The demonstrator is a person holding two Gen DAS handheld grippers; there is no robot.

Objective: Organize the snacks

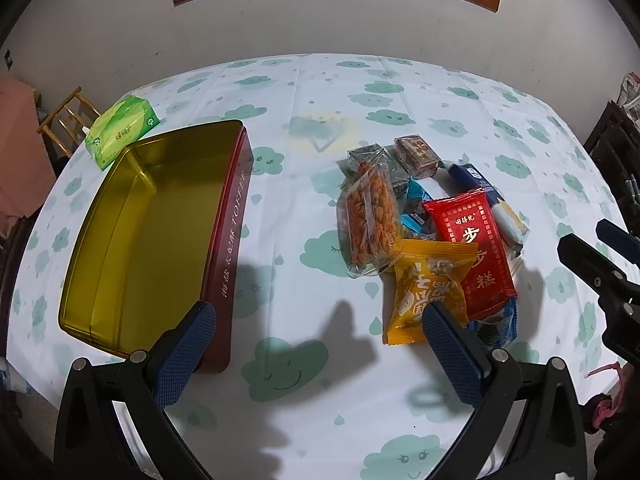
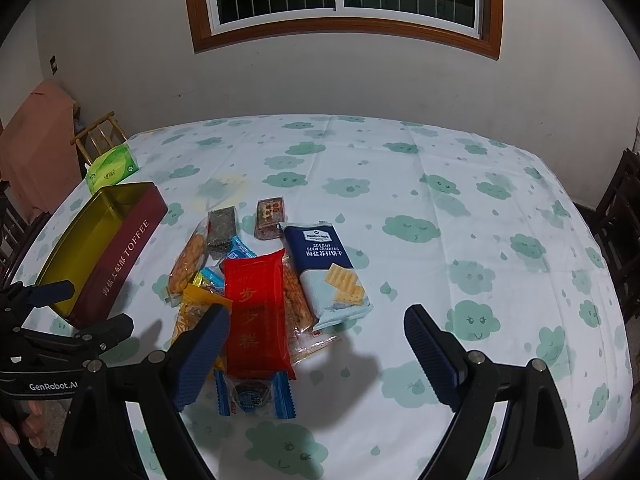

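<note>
Both grippers hover spread wide, holding nothing: left gripper (image 1: 320, 330), right gripper (image 2: 316, 330). Snack pile (image 2: 264, 280) mid-table, just right of the open toffee tin (image 1: 152, 224); bare tablecloth (image 2: 480, 208) stretches rightward

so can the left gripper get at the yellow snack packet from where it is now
Probably yes. The left gripper is open, and the yellow packet lies on top at the near edge of the pile, just beside its right jaw. Nothing covers it.
</note>
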